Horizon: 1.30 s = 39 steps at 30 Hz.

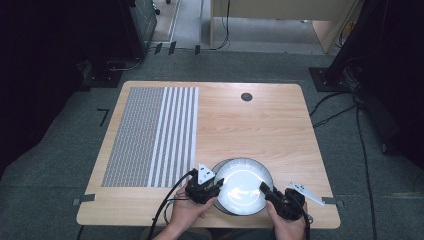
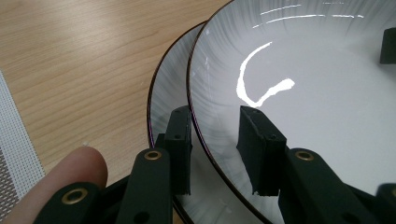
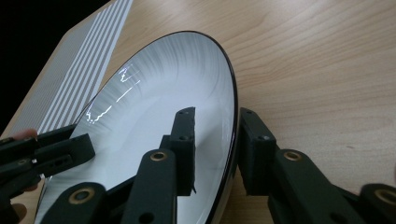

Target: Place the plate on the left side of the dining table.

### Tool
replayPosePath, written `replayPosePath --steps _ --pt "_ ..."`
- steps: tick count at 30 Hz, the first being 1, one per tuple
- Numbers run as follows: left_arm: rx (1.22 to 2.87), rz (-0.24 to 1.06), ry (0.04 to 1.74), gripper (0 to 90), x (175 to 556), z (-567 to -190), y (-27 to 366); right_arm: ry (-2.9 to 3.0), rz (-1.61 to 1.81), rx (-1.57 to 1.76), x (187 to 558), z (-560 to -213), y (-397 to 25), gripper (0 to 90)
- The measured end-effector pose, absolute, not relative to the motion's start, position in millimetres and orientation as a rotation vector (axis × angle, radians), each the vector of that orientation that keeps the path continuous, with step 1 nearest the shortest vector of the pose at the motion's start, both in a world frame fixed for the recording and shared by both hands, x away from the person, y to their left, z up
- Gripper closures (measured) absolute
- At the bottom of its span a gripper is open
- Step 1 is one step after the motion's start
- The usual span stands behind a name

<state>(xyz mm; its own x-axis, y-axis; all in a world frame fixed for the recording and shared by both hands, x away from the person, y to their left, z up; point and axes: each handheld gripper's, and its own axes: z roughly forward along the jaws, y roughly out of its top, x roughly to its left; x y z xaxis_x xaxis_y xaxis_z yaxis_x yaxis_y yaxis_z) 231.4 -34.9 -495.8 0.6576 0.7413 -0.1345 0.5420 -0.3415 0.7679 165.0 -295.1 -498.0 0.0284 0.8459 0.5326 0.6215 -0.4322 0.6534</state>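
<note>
High view: a woven striped placemat (image 1: 150,136) lies left on the wood-grain table (image 1: 250,125). Left gripper (image 2: 215,149) straddles the rim of the upper plate (image 2: 303,93), glossy white with a dark edge, stacked on a lower plate (image 2: 170,93). Right gripper (image 3: 215,149) straddles its opposite rim.

Both grippers were black: the left gripper (image 1: 216,184) and right gripper (image 1: 263,188) had brass-ringed pivot screws on flat linkage arms — each carried a pale three-cornered plate and trailed black cable.
</note>
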Motion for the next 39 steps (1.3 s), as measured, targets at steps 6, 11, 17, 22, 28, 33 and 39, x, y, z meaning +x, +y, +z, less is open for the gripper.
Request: replayPosePath --steps 6,11,17,22,28,33,39 --pt "2.029 0.302 0.996 65.8 231 -496 -35 1.414 1.496 2.221 168 -502 -308 81.7" --pt "2.027 0.285 0.99 65.1 231 -496 -35 1.362 1.599 2.294 170 -505 -316 81.0" --pt "2.022 0.253 0.984 62.6 232 -496 -35 1.314 1.642 2.33 170 -506 -319 80.6" --pt "2.013 0.241 0.978 60.9 232 -496 -34 1.291 1.691 2.366 170 -509 -322 80.2" --pt "2.001 0.215 0.985 58.8 232 -495 -33 1.275 1.701 2.366 170 -508 -323 80.3" --pt "1.979 0.175 0.972 57.5 231 -492 -33 1.255 1.717 2.355 168 -505 -325 80.3" --pt "1.967 0.151 0.961 56.8 230 -489 -34 1.259 1.74 2.335 166 -502 -326 80.2"
